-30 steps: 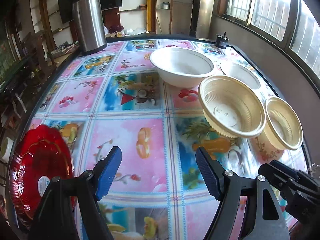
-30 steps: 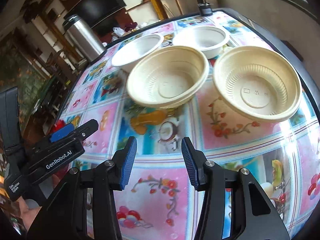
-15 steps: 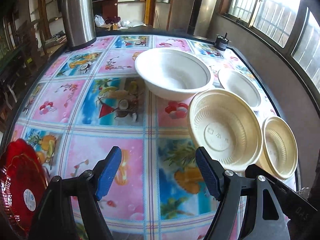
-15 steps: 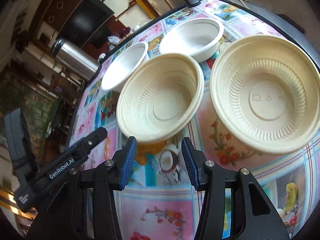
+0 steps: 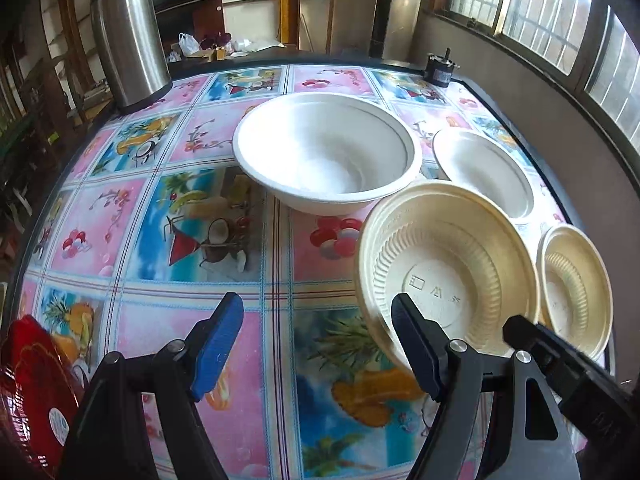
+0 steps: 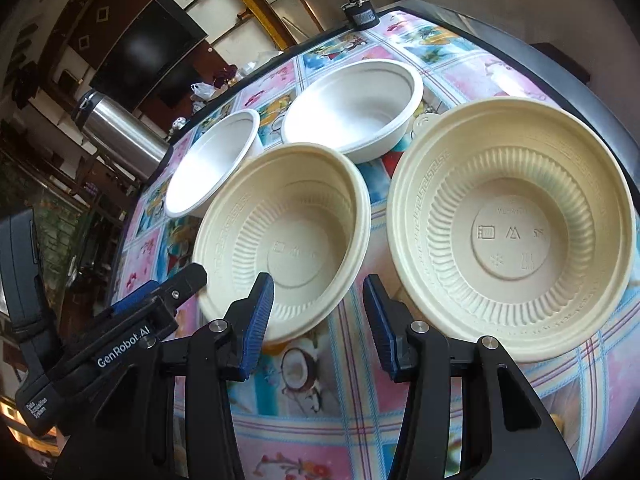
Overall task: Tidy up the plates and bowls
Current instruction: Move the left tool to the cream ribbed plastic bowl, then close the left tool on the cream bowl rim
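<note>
Two ribbed cream bowls stand side by side on the patterned table: one (image 5: 444,272) (image 6: 284,236) on the left, the other (image 5: 576,292) (image 6: 512,224) to its right. Behind them are a large white bowl (image 5: 328,156) (image 6: 212,160) and a smaller white bowl (image 5: 484,172) (image 6: 356,108). My left gripper (image 5: 318,344) is open and holds nothing; its right finger overlaps the left cream bowl's near rim. My right gripper (image 6: 318,320) is open over the gap between the cream bowls. A red plate (image 5: 32,392) lies at the near left edge.
A steel thermos (image 5: 128,36) (image 6: 120,136) stands at the table's far left corner. A small black object (image 5: 440,72) sits at the far right corner. The table's dark rim (image 5: 560,120) runs close to the wall on the right. Bare tablecloth (image 5: 160,220) lies left of the bowls.
Both grippers have moved forward toward the bowls, which now look larger and closer. The red plate has slid toward the lower left corner of the left wrist view. Jaw openings are unchanged.
</note>
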Motion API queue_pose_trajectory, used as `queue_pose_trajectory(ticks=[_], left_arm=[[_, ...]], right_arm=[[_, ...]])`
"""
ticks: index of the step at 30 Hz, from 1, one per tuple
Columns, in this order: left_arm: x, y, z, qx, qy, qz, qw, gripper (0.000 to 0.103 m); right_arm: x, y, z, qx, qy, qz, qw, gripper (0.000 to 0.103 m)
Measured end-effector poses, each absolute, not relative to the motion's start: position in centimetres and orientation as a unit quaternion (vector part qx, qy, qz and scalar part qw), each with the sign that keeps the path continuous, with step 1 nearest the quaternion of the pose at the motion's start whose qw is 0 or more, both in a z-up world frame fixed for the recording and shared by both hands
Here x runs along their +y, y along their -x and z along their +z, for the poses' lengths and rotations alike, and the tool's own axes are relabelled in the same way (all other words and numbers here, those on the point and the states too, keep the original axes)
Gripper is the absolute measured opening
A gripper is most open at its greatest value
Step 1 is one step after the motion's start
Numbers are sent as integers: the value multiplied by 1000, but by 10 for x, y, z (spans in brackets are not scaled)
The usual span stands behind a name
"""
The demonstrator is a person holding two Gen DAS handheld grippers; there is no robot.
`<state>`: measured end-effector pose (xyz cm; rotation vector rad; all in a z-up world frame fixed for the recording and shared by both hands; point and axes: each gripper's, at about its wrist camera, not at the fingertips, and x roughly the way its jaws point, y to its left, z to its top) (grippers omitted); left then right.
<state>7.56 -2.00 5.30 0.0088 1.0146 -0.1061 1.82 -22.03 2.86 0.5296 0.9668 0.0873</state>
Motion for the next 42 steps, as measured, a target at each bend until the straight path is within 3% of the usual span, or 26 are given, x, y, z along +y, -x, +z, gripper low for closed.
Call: queue_pose_trajectory(ticks=[21, 25, 26, 28, 29, 30, 42], left_arm=[[-32, -99, 36, 512, 2, -66, 857, 77], [-38, -100, 35, 512, -8, -72, 856, 75], [-39, -100, 34, 513, -7, -76, 855, 73], [-39, -101, 32, 517, -6, -77, 853, 48], [-39, -101, 29, 522, -9, -72, 850, 30], [-39, -101, 28, 526, -9, -74, 847, 21], [-27, -73, 36, 509, -13, -76, 857, 20]], right_arm=[[-223, -51, 25, 460, -227, 40, 858, 46], [-222, -52, 24, 458, -221, 45, 860, 30], [-222, -52, 23, 458, -223, 49, 859, 26], [-223, -51, 23, 456, -225, 53, 859, 23], [-223, -50, 22, 455, -224, 54, 860, 22], [-222, -49, 23, 455, -222, 56, 860, 21], [-208, -30, 25, 449, -191, 70, 870, 19]])
